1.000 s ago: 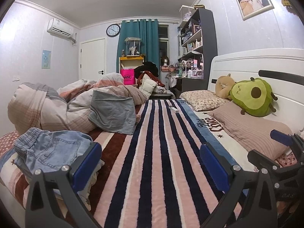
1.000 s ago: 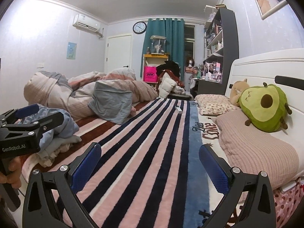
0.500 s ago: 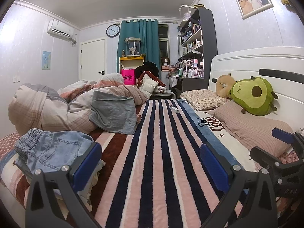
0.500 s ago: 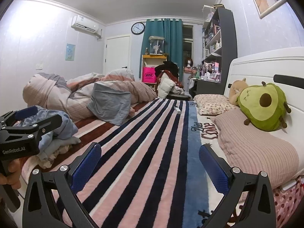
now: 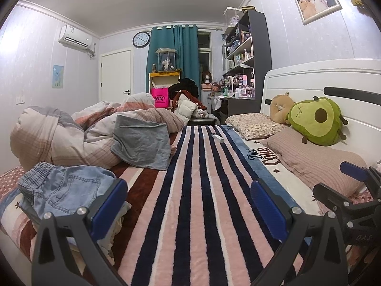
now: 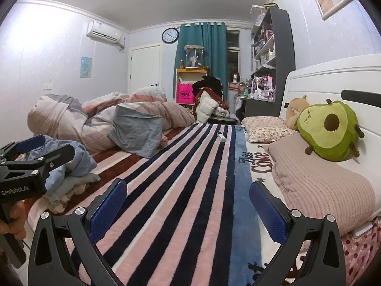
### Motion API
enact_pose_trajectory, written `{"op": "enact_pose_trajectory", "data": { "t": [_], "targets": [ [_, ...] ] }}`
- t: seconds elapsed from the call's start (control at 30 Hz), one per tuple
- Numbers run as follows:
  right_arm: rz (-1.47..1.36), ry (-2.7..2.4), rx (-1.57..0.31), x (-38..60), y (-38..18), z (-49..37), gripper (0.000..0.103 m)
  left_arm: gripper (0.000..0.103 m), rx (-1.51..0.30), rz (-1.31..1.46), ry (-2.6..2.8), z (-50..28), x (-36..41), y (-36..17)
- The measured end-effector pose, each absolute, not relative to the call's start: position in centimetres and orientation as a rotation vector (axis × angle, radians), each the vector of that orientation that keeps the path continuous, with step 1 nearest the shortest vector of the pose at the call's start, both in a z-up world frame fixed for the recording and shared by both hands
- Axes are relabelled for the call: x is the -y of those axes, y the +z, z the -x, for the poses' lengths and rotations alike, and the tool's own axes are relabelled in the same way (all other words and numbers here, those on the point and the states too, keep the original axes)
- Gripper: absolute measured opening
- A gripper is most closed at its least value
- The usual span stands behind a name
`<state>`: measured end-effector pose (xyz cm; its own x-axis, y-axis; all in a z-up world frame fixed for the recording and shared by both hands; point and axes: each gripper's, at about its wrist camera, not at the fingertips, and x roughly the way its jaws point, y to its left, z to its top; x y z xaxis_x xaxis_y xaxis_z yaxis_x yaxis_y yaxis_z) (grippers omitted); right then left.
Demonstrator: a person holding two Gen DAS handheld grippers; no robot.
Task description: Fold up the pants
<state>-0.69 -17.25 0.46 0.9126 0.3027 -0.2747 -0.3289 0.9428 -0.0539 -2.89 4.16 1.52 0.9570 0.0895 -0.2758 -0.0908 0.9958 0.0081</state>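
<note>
Pale walls (image 5: 35, 54), teal curtain (image 5: 173, 54), white headboard (image 5: 309, 81), dark shelving (image 5: 257, 54)

- The striped blanket (image 5: 202, 190) lies bare down the bed's middle, a wide lane ahead of both claws.
- Only a small white remote (image 5: 218, 137) sits in that lane, far along.
- A heaped duvet (image 5: 71, 133) and crumpled denim pants (image 5: 64, 188) block the left side.
- Pillows (image 6: 319, 181) and an avocado plush (image 6: 331, 128) line the right edge against the headboard (image 6: 333, 81).
</note>
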Motion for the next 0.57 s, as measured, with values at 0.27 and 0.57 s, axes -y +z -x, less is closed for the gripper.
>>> {"op": "enact_pose_trajectory", "data": {
  "t": [0.27, 0.57],
  "targets": [
    [0.095, 0.321, -0.269, 17.29, 0.62, 0.58, 0.103, 0.102, -0.28, 0.0, 0.093, 2.79, -3.97, 1.62],
    [0.089, 0.316, -0.272, 17.46, 0.73, 0.54, 0.103, 0.102, -0.286, -0.001, 0.092, 2.49, -3.76, 1.63]
  ]
}}
